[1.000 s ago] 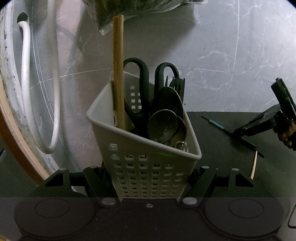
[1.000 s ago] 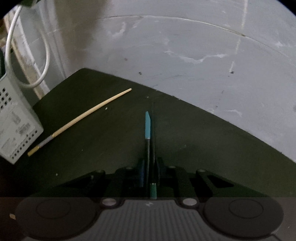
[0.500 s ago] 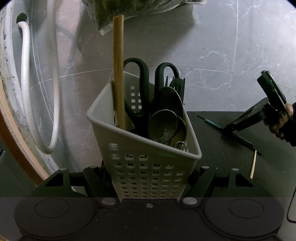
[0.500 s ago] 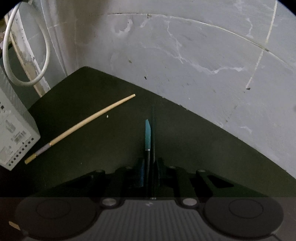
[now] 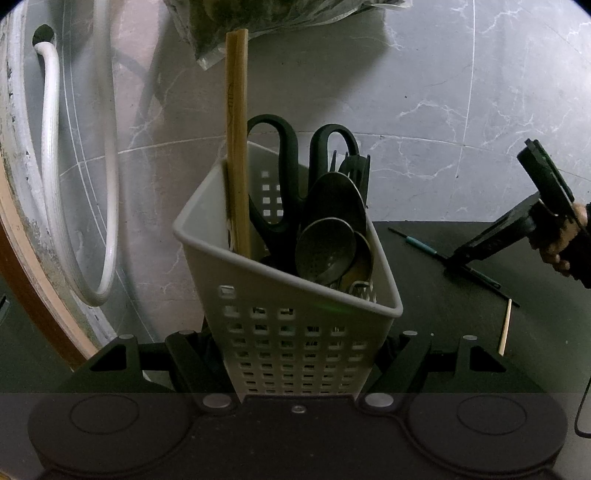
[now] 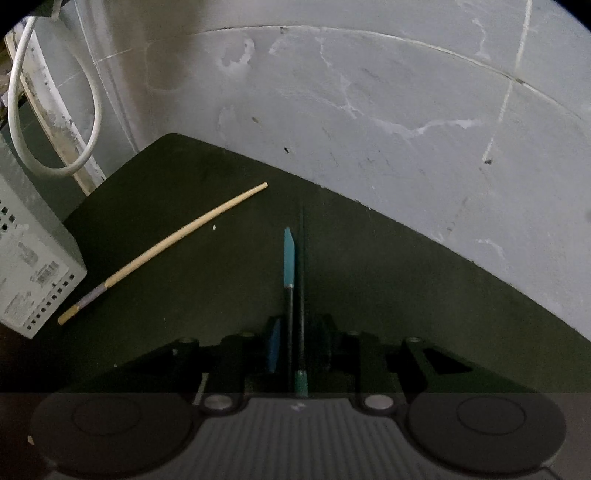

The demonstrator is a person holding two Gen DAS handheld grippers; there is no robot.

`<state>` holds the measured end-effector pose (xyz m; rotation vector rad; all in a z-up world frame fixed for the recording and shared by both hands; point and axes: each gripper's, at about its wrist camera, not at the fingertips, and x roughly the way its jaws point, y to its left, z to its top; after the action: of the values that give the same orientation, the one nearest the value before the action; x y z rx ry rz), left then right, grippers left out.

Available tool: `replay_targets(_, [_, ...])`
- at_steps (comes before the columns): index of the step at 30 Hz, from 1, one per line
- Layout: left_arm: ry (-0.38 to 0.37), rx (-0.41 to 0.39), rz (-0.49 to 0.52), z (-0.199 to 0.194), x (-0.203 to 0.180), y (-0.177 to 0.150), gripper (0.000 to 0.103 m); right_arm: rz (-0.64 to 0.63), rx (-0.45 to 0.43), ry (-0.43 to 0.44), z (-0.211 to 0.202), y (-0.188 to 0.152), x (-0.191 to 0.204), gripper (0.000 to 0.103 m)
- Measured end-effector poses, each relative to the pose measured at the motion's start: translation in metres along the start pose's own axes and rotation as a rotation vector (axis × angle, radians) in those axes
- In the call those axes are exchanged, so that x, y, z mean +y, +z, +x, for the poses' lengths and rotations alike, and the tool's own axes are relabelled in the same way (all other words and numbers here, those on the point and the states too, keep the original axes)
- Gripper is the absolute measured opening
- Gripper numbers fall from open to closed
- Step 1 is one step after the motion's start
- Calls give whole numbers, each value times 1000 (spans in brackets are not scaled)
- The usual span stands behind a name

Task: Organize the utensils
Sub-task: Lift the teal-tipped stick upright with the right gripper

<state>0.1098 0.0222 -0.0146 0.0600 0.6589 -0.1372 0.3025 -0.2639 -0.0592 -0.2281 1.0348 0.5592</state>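
The left claw (image 5: 295,369) is squeezed tight on the white basket (image 5: 295,325) — likely to keep it steady for more utensils. The right claw (image 6: 295,332) is opening around two dark chopsticks (image 6: 295,288) on the dark desk (image 6: 406,295). A wooden chopstick (image 6: 166,251) lies nearby — not picked up yet.

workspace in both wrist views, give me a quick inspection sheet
surface: dark mat on a grey marbled floor.
job's things: grey basket holding scissors, spoons and a wooden stick; two dark chopsticks and one wooden chopstick lie on the mat.
clutter: plastic bag behind the basket.
grippers: left claw shut on the basket; right claw opening, dark chopsticks between its pads.
cables: white hose looped at left.
surroundings: pale wooden edge at left.
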Motion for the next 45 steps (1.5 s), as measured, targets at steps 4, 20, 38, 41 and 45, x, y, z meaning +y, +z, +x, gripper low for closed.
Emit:
replay_targets(4, [1,0,0,0,0,0,76,-18,9,-9,-3,-4,2,22])
replay_targets(20, [6,0,-6,-2,0,-2,76,23,32,-9,14,25,5,14])
replay_targets(38, [4,-3,-11,-2,1,-3,76,151,-65,30,-8,4,-3,13])
replay_targets(41, [4,-3,-11,-2,1,-3,76,154,-109,33,-19,0,-1,13])
replay_targets(45, [3,-4,-11,-3,1,-3,76,154,-186,32,-40,-10,8,13])
